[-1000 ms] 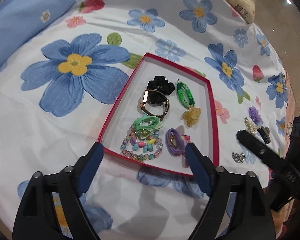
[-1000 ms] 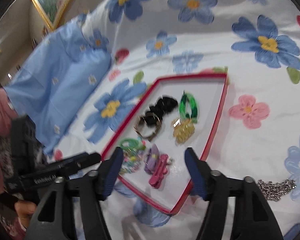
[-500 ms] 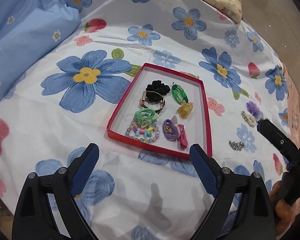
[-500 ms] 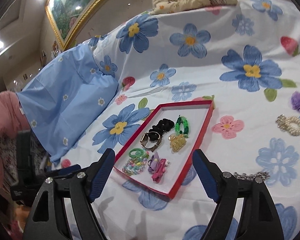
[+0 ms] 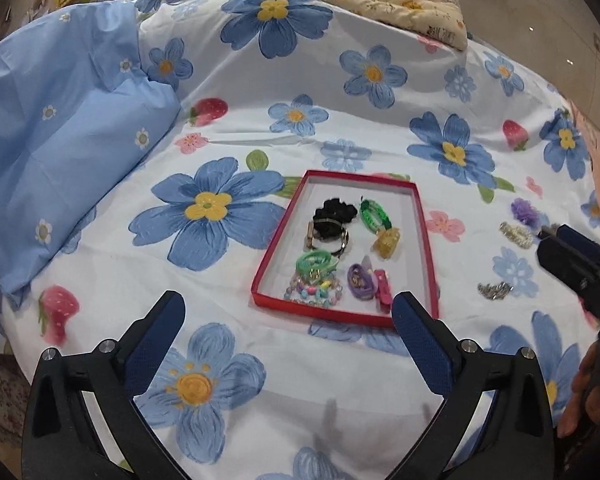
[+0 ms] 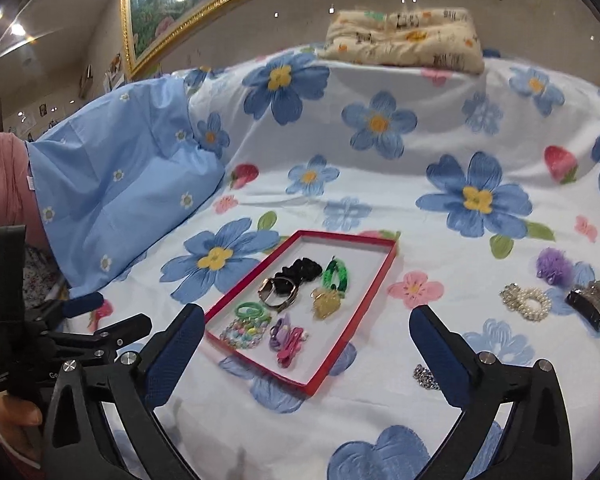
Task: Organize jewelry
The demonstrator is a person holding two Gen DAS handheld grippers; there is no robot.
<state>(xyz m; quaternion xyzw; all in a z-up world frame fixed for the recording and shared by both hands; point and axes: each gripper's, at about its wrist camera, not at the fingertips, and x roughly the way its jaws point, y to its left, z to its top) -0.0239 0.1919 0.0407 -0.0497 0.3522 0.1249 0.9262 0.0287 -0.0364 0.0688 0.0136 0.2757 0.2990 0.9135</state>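
pillow (image 5: pixel 60 128) in pale blue lies at the far left of the bed (image 5: pixel 340 80), whose flowered sheet carries everything else. right of it, near the middle, sits the red tray (image 5: pixel 424 240), and most of the jewelry is already inside: a black scrunchie (image 5: pixel 336 210), a bangle with a gold clasp (image 5: pixel 328 238), a green chain piece (image 5: pixel 374 214), an amber claw clip (image 5: pixel 387 242), green hair ties (image 5: pixel 314 262), a pastel bead bracelet (image 5: pixel 312 292), a purple hair tie (image 5: pixel 358 278) and a pink clip (image 5: pixel 383 286).

right of the tray, loose pieces are left on the sheet: a silver chain (image 6: pixel 425 376) nearest, then a pearl scrunchie (image 6: pixel 526 303), a purple pompom (image 6: pixel 555 266) beyond it, and a dark claw clip (image 6: pixel 588 304) furthest right. i judge the task well past halfway, with these four pieces left to move.

the left hand-held gripper (image 5: pixel 288 332) hovers near the tray's near edge, its jaws spread wide with nothing between them; they have just been opening. the right hand-held gripper (image 6: pixel 306 344) hangs above the tray's near right corner, jaws likewise wide apart and empty, and likewise just opening. in my judgement the silver chain is the likeliest next pick for the right one, lying just beside its right finger.
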